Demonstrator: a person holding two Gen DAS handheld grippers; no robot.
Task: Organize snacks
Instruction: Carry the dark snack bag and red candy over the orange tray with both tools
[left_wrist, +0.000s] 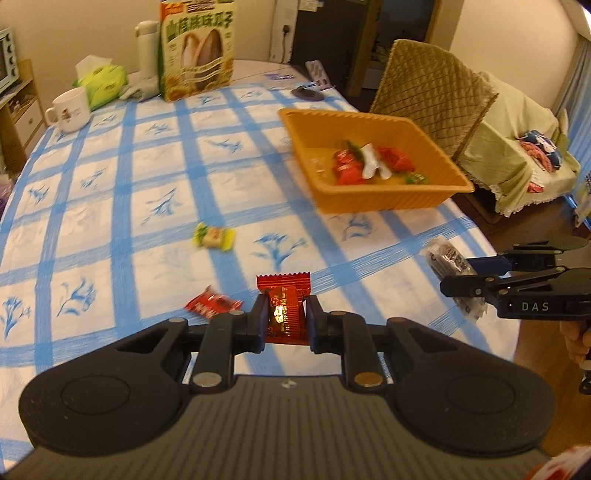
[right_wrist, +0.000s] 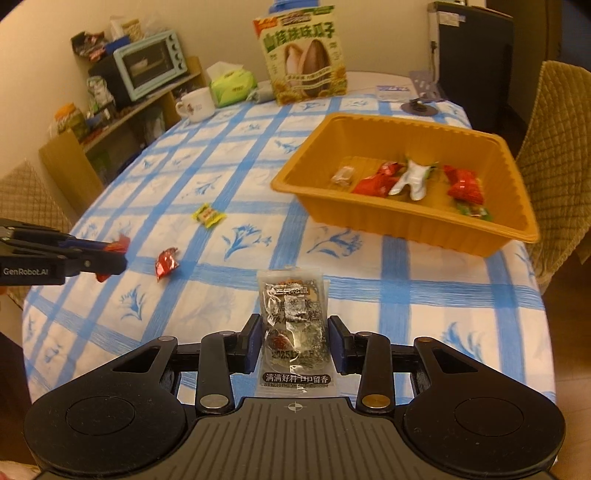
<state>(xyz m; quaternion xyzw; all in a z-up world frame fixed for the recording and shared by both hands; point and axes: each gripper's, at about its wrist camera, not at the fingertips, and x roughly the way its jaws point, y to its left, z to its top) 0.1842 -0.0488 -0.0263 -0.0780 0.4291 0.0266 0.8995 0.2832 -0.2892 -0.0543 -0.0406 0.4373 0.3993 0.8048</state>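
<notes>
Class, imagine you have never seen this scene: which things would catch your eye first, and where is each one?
The orange tray stands out on the blue-checked tablecloth, with several wrapped snacks already inside. Close to the camera, the left gripper pinches a red candy packet, and the right gripper grips a clear dark snack packet. At the table's far edge stands a tall sunflower seed box.

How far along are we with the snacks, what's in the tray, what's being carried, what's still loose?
Done: several wrapped snacks already lie in the orange tray. In hand: the left gripper is shut on a red candy packet, and the right gripper holds a clear dark snack packet. Left: a yellow-green candy and a small red candy still lie on the tablecloth.
</notes>
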